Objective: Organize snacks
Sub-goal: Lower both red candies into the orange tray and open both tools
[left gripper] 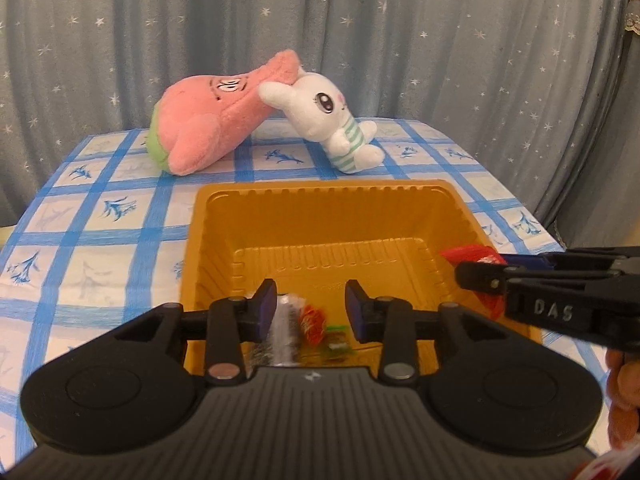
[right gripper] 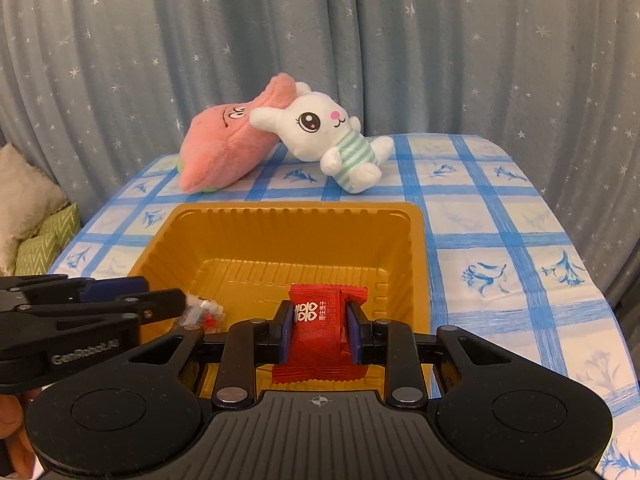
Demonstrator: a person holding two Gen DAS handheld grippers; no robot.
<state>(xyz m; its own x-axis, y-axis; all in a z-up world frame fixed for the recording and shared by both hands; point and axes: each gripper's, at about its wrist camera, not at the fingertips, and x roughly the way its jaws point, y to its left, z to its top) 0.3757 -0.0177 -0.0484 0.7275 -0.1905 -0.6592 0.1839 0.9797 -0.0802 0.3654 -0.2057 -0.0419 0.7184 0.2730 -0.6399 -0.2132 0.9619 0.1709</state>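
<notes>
A gold plastic tray sits on the checked tablecloth, and both grippers hang over its near end. My left gripper is open. A silver-wrapped snack with orange and green print lies blurred between its pads, close to the left pad and clear of the right one. In the right wrist view that snack shows low in the tray by the left gripper. My right gripper is shut on a red snack packet with white characters, held above the tray floor. It appears as the right gripper with the red packet.
A pink plush and a white rabbit plush lie at the table's far side, before a starred grey curtain. Cushions sit left of the table. A hand holds the right gripper.
</notes>
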